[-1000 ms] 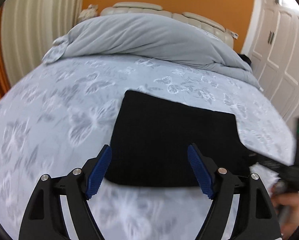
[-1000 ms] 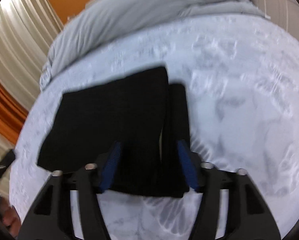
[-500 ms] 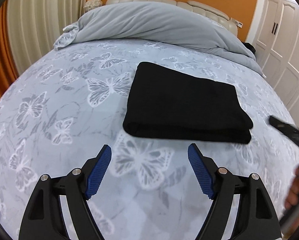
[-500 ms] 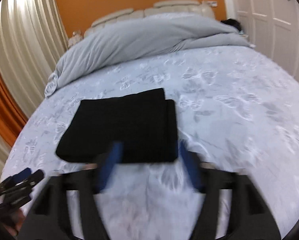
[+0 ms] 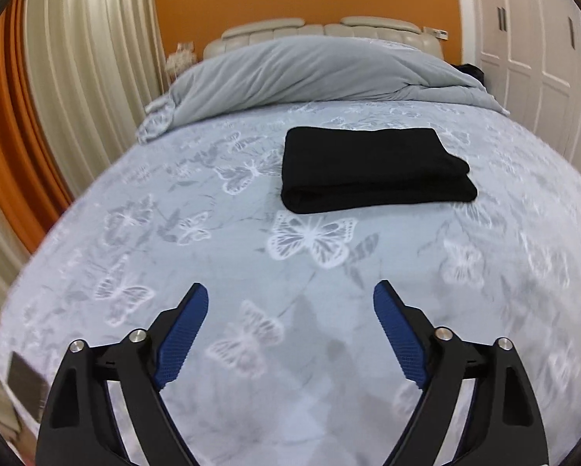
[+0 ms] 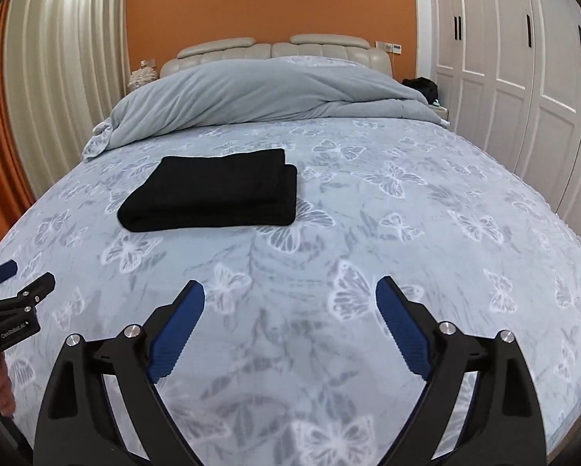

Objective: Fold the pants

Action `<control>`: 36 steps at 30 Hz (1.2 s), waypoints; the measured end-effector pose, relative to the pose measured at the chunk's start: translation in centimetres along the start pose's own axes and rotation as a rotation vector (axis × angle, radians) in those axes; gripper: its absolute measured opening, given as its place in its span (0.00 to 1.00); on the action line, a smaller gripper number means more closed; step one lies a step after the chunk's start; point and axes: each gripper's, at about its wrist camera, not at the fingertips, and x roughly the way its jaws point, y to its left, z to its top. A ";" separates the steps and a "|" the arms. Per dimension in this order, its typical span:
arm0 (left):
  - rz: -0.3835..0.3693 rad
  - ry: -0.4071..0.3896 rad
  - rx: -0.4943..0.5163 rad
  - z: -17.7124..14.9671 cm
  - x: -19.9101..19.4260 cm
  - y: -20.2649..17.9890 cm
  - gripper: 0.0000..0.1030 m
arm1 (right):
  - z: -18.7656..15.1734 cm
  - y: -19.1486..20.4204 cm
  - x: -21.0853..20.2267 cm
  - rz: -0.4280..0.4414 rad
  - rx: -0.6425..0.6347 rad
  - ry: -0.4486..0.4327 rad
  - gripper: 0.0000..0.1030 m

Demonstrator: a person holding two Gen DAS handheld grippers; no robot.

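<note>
Pants lie folded, compact, on bedspread. Left gripper & right gripper: both wide open, empty. Fold looks done; you just check edges.

**One faint label, barely legible**

I can make out only one piece of lettering: small white print on the black body of the left gripper, seen far left of my right jaws in the right wrist view. It looks like "CenRobot.AI", though I cannot confirm every letter. I find nothing else readable in either view.
</note>
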 end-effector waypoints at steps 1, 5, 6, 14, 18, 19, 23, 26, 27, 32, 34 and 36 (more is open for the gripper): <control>0.008 -0.006 0.004 -0.2 -0.3 0.0 0.83 | -0.2 0.1 0.0 0.001 -0.009 -0.004 0.85; 0.016 -0.021 -0.009 -0.8 -0.6 0.5 0.83 | -1.1 0.8 0.5 -0.031 -0.044 -0.005 0.85; 0.021 -0.025 -0.019 -0.9 -0.6 0.7 0.83 | -1.2 0.9 0.7 -0.028 -0.039 0.000 0.85; -0.006 0.009 -0.103 -0.8 0.2 1.9 0.83 | -1.7 1.4 1.1 -0.004 -0.022 0.027 0.85; 0.003 -0.001 -0.080 -0.7 0.2 1.3 0.83 | -1.8 1.4 1.3 0.001 0.001 0.037 0.85; 0.002 0.000 -0.076 -0.7 0.2 1.1 0.83 | -1.9 1.4 1.5 0.006 0.007 0.046 0.85; 0.005 0.000 -0.066 -0.8 0.2 0.4 0.83 | -2.2 1.5 1.6 0.012 0.016 0.059 0.85; 0.005 -0.004 -0.063 -0.8 0.2 0.1 0.83 | -2.3 1.6 1.4 0.010 0.010 0.055 0.85; 0.004 -0.005 -0.064 -0.8 0.3 0.1 0.83 | -2.4 1.7 1.4 0.011 0.007 0.056 0.85; 0.001 0.000 -0.061 -0.8 0.3 -0.2 0.83 | -2.5 2.1 1.2 0.010 0.008 0.060 0.85; -0.004 0.003 -0.066 -0.8 0.4 -0.3 0.83 | -2.5 2.2 1.2 0.013 0.007 0.058 0.85; -0.015 0.008 -0.080 -1.0 0.3 -0.3 0.83 | -2.6 2.5 1.1 0.013 0.001 0.055 0.85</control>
